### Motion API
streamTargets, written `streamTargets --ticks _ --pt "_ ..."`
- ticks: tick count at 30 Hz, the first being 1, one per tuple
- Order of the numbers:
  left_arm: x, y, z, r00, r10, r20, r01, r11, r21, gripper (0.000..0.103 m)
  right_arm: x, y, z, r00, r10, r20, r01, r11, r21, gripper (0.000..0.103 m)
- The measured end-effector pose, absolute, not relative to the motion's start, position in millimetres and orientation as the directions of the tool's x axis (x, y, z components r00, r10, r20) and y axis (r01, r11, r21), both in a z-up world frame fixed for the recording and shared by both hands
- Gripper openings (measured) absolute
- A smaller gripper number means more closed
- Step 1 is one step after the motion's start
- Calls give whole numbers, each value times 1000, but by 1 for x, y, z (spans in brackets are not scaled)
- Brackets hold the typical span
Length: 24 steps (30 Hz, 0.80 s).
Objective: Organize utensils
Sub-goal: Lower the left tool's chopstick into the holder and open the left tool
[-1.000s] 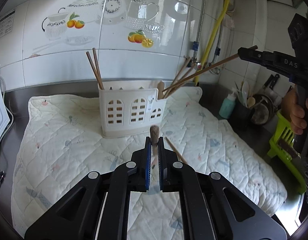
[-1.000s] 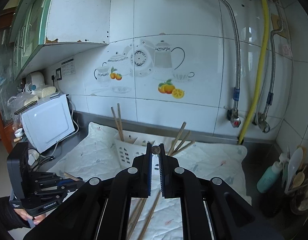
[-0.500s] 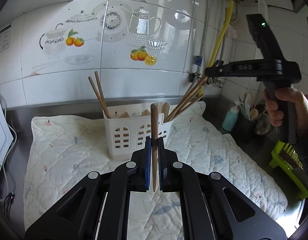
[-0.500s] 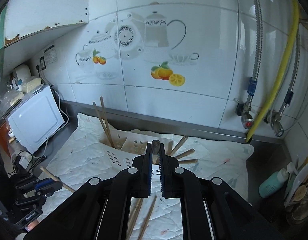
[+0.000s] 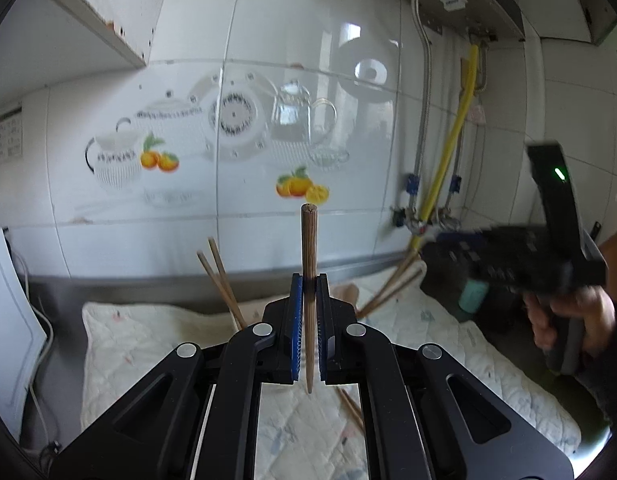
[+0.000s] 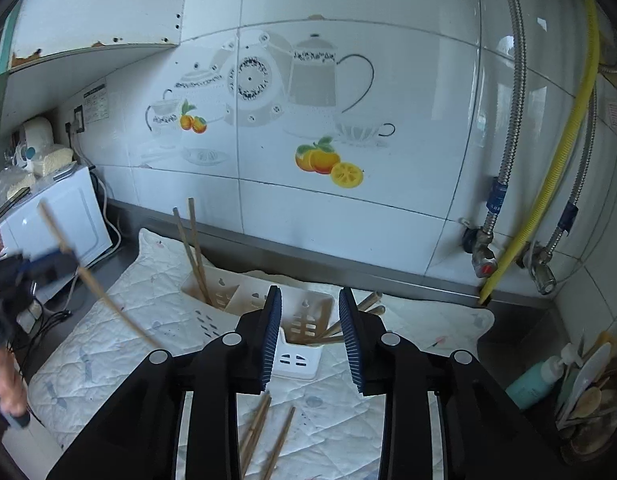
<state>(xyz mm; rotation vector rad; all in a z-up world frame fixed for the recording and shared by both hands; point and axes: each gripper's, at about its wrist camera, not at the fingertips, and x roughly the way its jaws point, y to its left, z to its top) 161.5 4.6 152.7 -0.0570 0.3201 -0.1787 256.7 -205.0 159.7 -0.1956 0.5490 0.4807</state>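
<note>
Left gripper [image 5: 308, 320] clamped on upright chopstick [image 5: 309, 264] — right gripper [image 6: 311, 336] fingers apart, nothing held, above white utensil holder [image 6: 298, 354] on quilted mat [image 6: 120, 320].

A grey steel table [image 6: 520, 308] runs along the tiled wall. A white quilted cloth with small faded prints [image 6: 120, 320] lies spread over it. On the cloth stands a white slotted plastic utensil holder [image 6: 298, 354], and three loose brown wooden chopsticks [image 6: 264, 432] lie just in front of it. At the table's left end sits a white microwave oven [image 6: 64, 216]; at its right end stands a teal plastic bottle [image 6: 534, 382].
</note>
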Motion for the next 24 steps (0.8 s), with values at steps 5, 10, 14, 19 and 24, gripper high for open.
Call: streamTargets --ticks 5,10,14,19,24 --pt "175 13 181 960 -150 -236 134 988 -80 5 230 -214 154 753 401 -521 -501 863 -62 35" --pt "194 17 198 978 -113 -178 98 991 -88 5 209 -223 137 741 419 -525 -510 859 -36 35" --pt "214 22 193 981 -95 -170 78 991 -109 5 194 -228 120 732 428 -529 -515 857 -19 35" --pt "234 27 174 978 -76 -193 51 990 -131 5 180 -229 96 730 420 -539 -511 860 -22 35" --pt "248 30 150 965 -67 -253 34 991 -133 5 166 -233 67 722 420 -549 -498 867 8 35"
